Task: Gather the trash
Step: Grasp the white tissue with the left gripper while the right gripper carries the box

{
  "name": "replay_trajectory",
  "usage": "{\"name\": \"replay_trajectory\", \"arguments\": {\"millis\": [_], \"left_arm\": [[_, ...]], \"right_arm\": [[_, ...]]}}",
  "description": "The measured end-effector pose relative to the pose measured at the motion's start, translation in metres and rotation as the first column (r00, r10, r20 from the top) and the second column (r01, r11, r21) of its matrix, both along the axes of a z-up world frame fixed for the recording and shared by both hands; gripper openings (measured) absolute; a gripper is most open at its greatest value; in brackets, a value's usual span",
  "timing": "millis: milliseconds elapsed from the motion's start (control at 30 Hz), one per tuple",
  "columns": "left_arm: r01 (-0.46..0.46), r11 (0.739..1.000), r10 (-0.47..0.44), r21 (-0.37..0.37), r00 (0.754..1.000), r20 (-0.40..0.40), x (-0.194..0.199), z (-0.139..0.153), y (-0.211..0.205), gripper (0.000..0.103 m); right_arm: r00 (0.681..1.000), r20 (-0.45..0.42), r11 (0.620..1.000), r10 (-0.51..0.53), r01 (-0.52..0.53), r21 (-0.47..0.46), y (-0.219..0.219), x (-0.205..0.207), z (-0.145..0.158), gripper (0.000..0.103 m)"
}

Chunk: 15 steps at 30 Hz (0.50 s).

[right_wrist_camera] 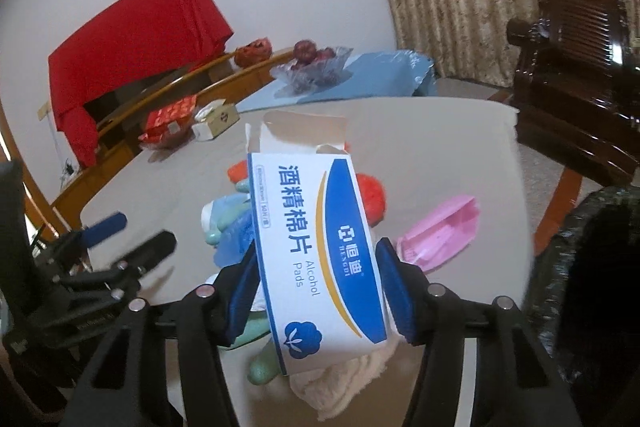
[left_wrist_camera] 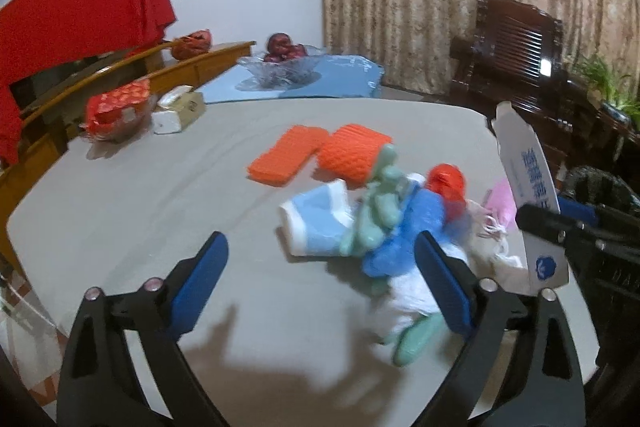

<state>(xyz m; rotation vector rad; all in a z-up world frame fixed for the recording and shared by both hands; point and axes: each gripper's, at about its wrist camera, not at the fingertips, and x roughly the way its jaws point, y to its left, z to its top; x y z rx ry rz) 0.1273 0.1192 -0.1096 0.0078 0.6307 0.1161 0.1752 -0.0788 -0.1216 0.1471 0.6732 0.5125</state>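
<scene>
From your left wrist camera, your left gripper [left_wrist_camera: 320,279] hangs over the grey desk [left_wrist_camera: 140,195] with its jaws spread wide and nothing pinched between them. The trash pile sits just beyond the jaws: a blue plastic bag [left_wrist_camera: 404,235] touches the inner face of the jaw nearest the pile, and pale green gloves [left_wrist_camera: 376,211] lie tangled across the bag. Behind the bag rest a light blue and white wrapper [left_wrist_camera: 316,223], an orange mesh sleeve [left_wrist_camera: 352,155] and a flat orange mesh pad [left_wrist_camera: 286,159]. A red crumpled bag [left_wrist_camera: 446,183] sits just beside the blue bag, on its far side. Well beyond the pile, a glass fruit bowl [left_wrist_camera: 280,69] stands on a blue cloth [left_wrist_camera: 340,79].

From your right wrist camera, your right gripper [right_wrist_camera: 316,291] pinches an alcohol pads box [right_wrist_camera: 316,243], one jaw pressed on each long side. The box is lifted clear of the desk, tilted, with its torn open flap pointing away from you. Below the box lie the blue plastic bag, the green gloves and a cream tissue wad [right_wrist_camera: 344,379]. A pink packet [right_wrist_camera: 440,231] lies on the desk just beside the box, towards the dark wooden chair [right_wrist_camera: 576,95]. Your left gripper shows at the opposite edge of this view.
</scene>
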Motion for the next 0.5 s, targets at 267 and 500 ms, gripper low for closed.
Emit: {"name": "replay_trajectory", "arguments": {"millis": [267,500], "left_arm": [[0.108,0.993,-0.112,-0.048,0.99,-0.086,0.01,-0.025,-0.025,0.066],[0.173,0.981,-0.185,-0.089,0.97,-0.154,0.023,-0.044,-0.04,0.018]], "right_arm": [[0.998,-0.024,0.997,-0.065,0.064,-0.03,-0.017,-0.005,-0.009,0.056],[0.996,-0.039,0.997,-0.077,0.075,-0.035,-0.023,-0.004,-0.016,0.056]]}}
